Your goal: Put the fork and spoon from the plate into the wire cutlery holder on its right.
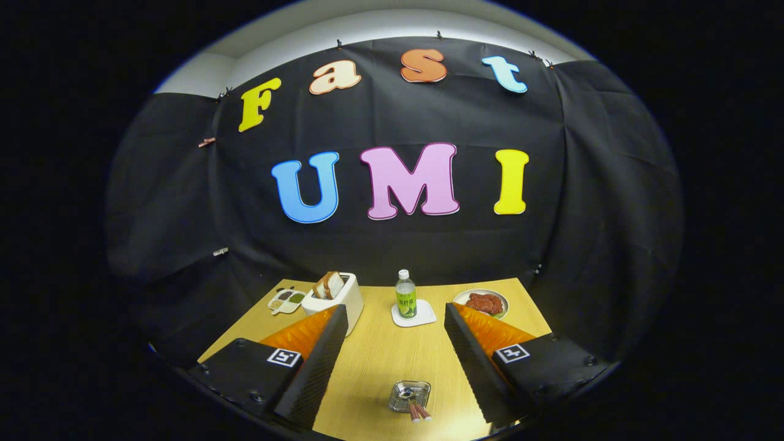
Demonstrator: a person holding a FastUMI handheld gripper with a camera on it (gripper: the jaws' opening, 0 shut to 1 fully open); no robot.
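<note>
I see a black cloth wall (429, 245) draped around three sides of my booth, clipped along its top edge. Above it runs a pale wall or ceiling strip (392, 24), brightly lit. Below sits a light wood-grain worktop (392, 361).

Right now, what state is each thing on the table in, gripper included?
Gripper: open, fingers wide apart, holding nothing.
Bottle: upright, cap on, standing on a white coaster.
Toaster: bread slices sticking up from its slot.
Plate: holds red food.
Small divided dish: filled compartments.
Glass dish: between the fingers, two stick-like items leaning on its near rim.
</note>
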